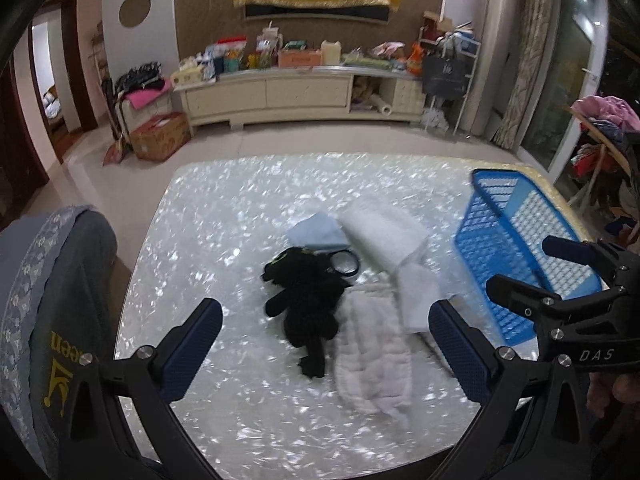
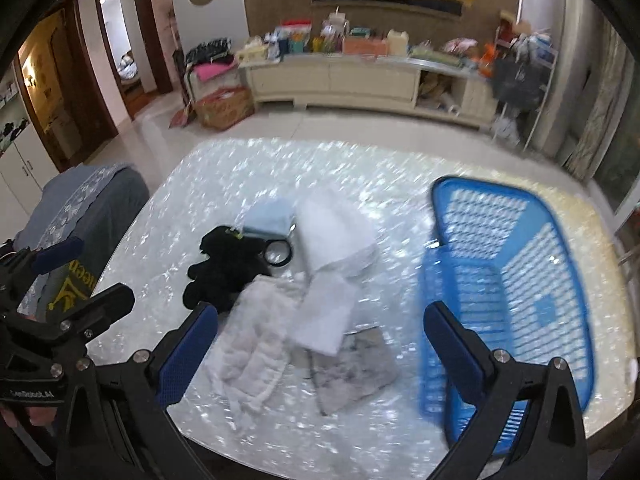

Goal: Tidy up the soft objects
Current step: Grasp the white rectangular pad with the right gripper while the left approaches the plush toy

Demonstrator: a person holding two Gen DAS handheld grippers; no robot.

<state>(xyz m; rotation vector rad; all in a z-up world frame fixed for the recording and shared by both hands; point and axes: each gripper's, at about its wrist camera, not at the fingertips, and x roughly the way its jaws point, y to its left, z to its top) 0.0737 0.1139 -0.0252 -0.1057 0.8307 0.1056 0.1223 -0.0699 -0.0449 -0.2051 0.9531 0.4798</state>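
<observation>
Soft cloths [image 1: 376,340] beside black plush [image 1: 308,304], blue basket [image 2: 500,280] right, both jaws wide, empty.

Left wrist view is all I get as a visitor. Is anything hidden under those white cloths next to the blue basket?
Observer: Yes. The right wrist view shows a grey cloth lying flat on the table, with its far edge tucked under the white folded cloth.
Operator: My view cuts off the basket. Is anything in it?
Observer: No. The right wrist view takes in nearly all of the blue basket, and no soft object lies on its slatted floor.
</observation>
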